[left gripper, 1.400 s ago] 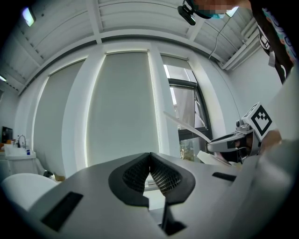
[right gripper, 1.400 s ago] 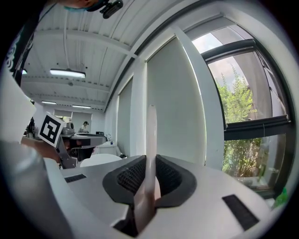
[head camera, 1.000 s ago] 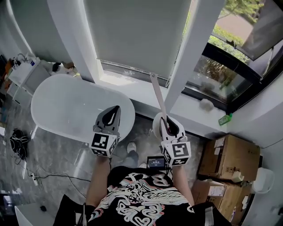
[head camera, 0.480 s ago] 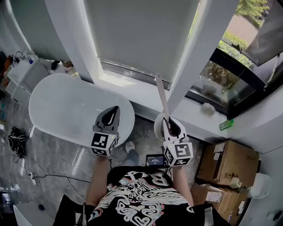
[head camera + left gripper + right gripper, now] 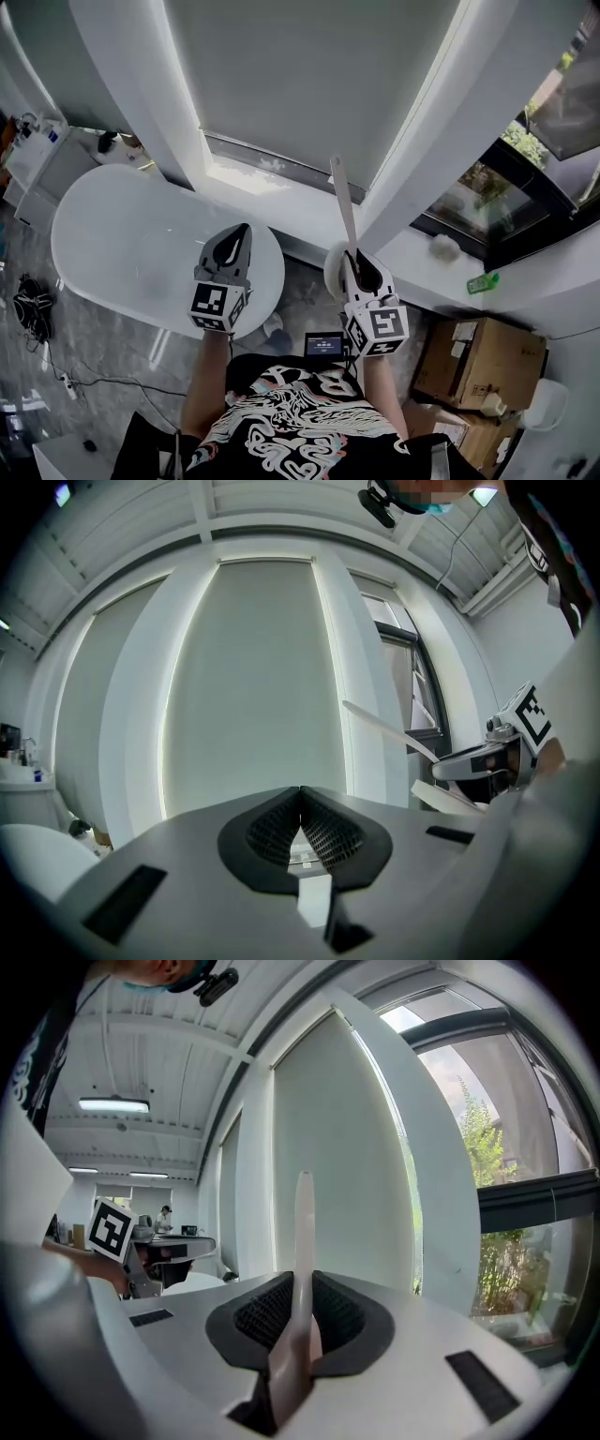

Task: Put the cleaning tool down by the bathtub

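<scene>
The right tool (image 5: 350,255) is clamped on a long, flat, pale plastic cleaning wand (image 5: 343,202). In the right gripper view the wand (image 5: 304,1222) stands upright between the ribbed black pads (image 5: 262,1314), which press it from both sides at the right tool (image 5: 302,1283). The left tool (image 5: 242,234) is shut and empty. In the left gripper view its jaws meet at the tips of the left tool (image 5: 300,794), with only a thin slit lower down.

In the head view the wand's free end rises in front of the white pillar (image 5: 441,122), close to the lower edge of the grey roller blind (image 5: 300,84). The white oval bathtub (image 5: 131,239) lies to the left. Its rounded near end is under the left tool, and its rim curves away just left of the wand.

A strip of grey marbled floor (image 5: 305,286) lies open between the tub's rim and the white window sill (image 5: 417,258), below both tools. Brown cardboard boxes (image 5: 469,361) take up the floor at the right. From the left gripper view, the wand (image 5: 384,728) and the right tool (image 5: 478,761) sit well to the side.
</scene>
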The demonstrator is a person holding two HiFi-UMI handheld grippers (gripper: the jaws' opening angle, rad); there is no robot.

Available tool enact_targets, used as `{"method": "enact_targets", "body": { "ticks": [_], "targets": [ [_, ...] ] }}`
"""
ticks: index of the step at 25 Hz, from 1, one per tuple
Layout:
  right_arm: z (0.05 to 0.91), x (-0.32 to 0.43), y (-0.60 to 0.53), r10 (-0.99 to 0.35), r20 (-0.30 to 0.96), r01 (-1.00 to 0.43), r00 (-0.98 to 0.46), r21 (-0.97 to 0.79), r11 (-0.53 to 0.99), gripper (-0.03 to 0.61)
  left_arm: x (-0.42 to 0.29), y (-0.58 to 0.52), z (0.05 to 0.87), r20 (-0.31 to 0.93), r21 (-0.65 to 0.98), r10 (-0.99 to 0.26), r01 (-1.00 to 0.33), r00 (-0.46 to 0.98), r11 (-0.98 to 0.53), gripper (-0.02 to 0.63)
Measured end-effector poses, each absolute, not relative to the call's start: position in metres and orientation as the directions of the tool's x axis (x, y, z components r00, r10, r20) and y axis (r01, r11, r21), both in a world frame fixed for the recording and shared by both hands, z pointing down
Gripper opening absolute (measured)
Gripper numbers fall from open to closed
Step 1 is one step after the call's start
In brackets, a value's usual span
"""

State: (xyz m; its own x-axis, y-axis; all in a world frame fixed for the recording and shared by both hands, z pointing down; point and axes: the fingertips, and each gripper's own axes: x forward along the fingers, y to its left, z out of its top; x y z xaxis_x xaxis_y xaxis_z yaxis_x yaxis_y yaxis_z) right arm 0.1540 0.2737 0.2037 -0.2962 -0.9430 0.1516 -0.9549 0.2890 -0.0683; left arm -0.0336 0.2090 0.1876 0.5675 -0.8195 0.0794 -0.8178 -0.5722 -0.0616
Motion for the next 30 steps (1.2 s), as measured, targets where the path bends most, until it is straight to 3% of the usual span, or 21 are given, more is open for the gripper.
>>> {"method": "enact_targets", "body": {
  "ticks": [12, 30],
  "targets": [
    [0.211, 0.146, 0.175, -0.949, 0.179, -0.966, -0.259, -0.045, 0.255, 0.078, -0.052, 0.096, 0.189, 0.046, -0.085, -0.845, -0.841, 0.532, -0.534, 0.017],
    [0.203, 0.140, 0.102, -0.947, 0.150, -0.959, -0.282, -0.034, 0.281, 0.077, -0.051, 0.027, 0.192, 0.039, -0.089, -0.852, -0.847, 0.522, -0.523, 0.017]
  ]
}}
